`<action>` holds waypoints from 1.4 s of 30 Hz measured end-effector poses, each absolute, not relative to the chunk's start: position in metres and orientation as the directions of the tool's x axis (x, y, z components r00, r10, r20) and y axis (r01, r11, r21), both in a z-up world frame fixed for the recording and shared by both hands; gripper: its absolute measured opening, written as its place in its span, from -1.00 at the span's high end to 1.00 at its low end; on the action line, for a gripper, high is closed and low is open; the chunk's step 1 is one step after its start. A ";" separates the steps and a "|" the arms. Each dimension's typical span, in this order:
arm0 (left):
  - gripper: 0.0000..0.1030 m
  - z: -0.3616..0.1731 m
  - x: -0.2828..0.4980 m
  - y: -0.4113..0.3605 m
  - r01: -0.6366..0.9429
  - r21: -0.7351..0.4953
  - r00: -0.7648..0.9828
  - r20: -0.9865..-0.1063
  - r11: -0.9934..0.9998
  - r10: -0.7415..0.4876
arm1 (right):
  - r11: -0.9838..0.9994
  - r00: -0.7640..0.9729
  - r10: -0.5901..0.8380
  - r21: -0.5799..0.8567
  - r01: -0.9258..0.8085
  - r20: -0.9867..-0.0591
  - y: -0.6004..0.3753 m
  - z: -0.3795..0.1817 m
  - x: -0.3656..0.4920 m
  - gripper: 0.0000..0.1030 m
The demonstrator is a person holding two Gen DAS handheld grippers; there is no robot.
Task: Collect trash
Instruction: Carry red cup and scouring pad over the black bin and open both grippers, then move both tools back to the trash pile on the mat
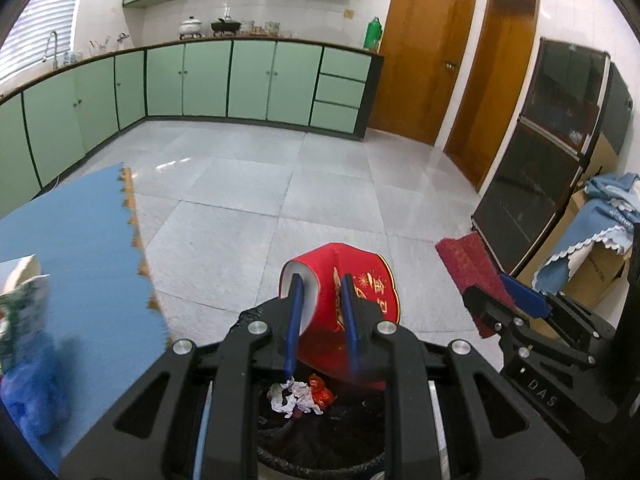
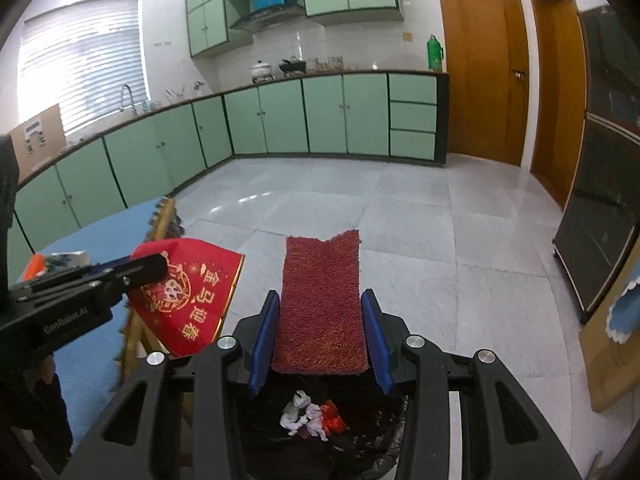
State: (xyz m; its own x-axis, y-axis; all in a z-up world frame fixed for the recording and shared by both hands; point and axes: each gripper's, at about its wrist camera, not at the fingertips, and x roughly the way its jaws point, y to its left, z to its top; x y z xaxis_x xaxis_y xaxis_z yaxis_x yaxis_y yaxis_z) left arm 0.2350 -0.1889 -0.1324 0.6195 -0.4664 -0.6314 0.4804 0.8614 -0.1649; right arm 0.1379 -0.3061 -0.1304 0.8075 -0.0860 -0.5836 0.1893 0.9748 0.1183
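My left gripper (image 1: 320, 304) is shut on a red paper packet with gold characters (image 1: 360, 292) and holds it over a black-lined trash bin (image 1: 360, 420). Crumpled white and red trash (image 1: 300, 396) lies inside the bin. In the right wrist view the left gripper (image 2: 156, 264) holds the red packet (image 2: 188, 300) at the left. My right gripper (image 2: 320, 336) is open and empty above the bin (image 2: 360, 436), with the crumpled trash (image 2: 310, 420) below it. The right gripper also shows at the right of the left wrist view (image 1: 516, 300).
A blue-covered table (image 1: 80, 264) stands at the left with a carton (image 1: 24, 308) and blue bag on it. A red mat (image 2: 324, 300) lies on the tiled floor beyond the bin. Green cabinets, wooden doors and a dark glass cabinet (image 1: 560, 152) line the walls.
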 end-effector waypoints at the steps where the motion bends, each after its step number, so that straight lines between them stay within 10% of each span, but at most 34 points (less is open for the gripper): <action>1: 0.64 -0.136 0.238 -0.194 0.481 -0.162 0.613 -0.640 0.861 -0.463 | 0.974 0.803 -0.087 0.118 0.192 -0.589 -0.308 -0.135 0.139 0.20; 9: 0.56 -0.159 0.265 -0.212 0.492 -0.162 0.557 -0.696 0.855 -0.453 | 0.971 0.756 -0.074 0.126 0.204 -0.651 -0.325 -0.169 0.157 0.16; 23: -0.30 -0.119 0.250 -0.179 0.449 -0.142 0.657 -0.617 0.882 -0.433 | 0.957 0.779 -0.165 0.093 0.275 -0.606 -0.322 -0.140 0.137 -0.88; 29: -0.64 -0.076 0.220 -0.129 0.405 -0.126 0.744 -0.530 0.905 -0.407 | 0.957 0.813 -0.149 0.124 0.262 -0.563 -0.302 -0.109 0.124 -0.88; 42: -0.68 -0.031 0.165 0.005 0.160 -0.098 0.878 -0.440 0.982 -0.187 | 0.986 0.880 -0.031 0.129 0.104 -0.474 -0.203 -0.062 0.118 -0.88</action>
